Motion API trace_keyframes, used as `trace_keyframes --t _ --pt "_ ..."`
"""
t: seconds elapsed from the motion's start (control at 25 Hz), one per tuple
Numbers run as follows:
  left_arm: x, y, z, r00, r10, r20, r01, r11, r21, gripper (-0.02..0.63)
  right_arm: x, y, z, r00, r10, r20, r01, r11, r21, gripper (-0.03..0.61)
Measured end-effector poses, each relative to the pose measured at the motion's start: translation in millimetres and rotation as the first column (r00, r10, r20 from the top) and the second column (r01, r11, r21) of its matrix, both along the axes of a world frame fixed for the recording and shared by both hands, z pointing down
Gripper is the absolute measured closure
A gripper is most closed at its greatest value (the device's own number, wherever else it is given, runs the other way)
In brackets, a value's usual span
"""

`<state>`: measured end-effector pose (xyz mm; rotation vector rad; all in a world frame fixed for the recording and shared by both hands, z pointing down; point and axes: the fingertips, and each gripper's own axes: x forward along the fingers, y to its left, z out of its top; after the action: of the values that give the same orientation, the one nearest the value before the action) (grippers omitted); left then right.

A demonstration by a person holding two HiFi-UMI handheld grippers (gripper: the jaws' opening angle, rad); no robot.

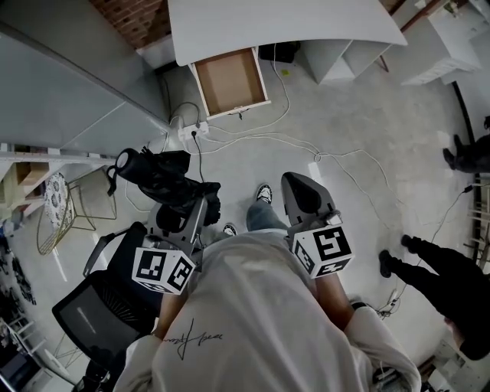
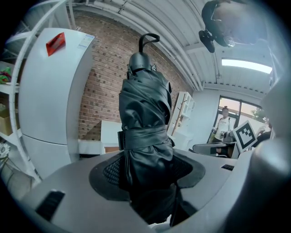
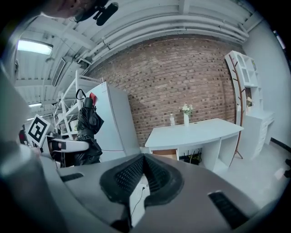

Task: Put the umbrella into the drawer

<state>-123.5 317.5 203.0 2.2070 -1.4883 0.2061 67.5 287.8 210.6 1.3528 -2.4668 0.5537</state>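
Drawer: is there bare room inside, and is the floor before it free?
The drawer has a bare wooden bottom inside its pale walls. The floor before it is crossed by cables; bare concrete lies right of them. The left is crowded: wire frame, black chair.

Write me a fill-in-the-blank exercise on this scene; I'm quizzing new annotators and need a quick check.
The left tongs are clamped on a folded black ____.
The drawer under the white desk stands ____.
The right tongs hold ____.
Missing words: umbrella; open; nothing.
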Motion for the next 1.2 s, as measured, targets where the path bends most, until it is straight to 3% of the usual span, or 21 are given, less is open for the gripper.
trace_keyframes --t 0.56,0.96,1.2 --pt "27.0 -54.0 -11.5 0.996 -0.085 -0.01 0.085 0.996 0.013 0.357 49.5 -62.2 24.5 0.999 -0.037 0.024 0.038 0.998 -0.057 0.563" --pt "20.0 -108.2 -2.6 0.999 -0.039 0.008 0.038 0.999 0.029 0.357 28.2 -105.9 19.8 0.998 -0.06 -0.004 0.06 0.997 -0.043 0.563" --pt "6.6 -157.1 2.2 0.998 0.016 0.062 -0.018 0.999 0.035 0.357 1.0 -148.6 10.6 0.997 -0.073 -0.026 0.072 0.997 -0.031 0.563"
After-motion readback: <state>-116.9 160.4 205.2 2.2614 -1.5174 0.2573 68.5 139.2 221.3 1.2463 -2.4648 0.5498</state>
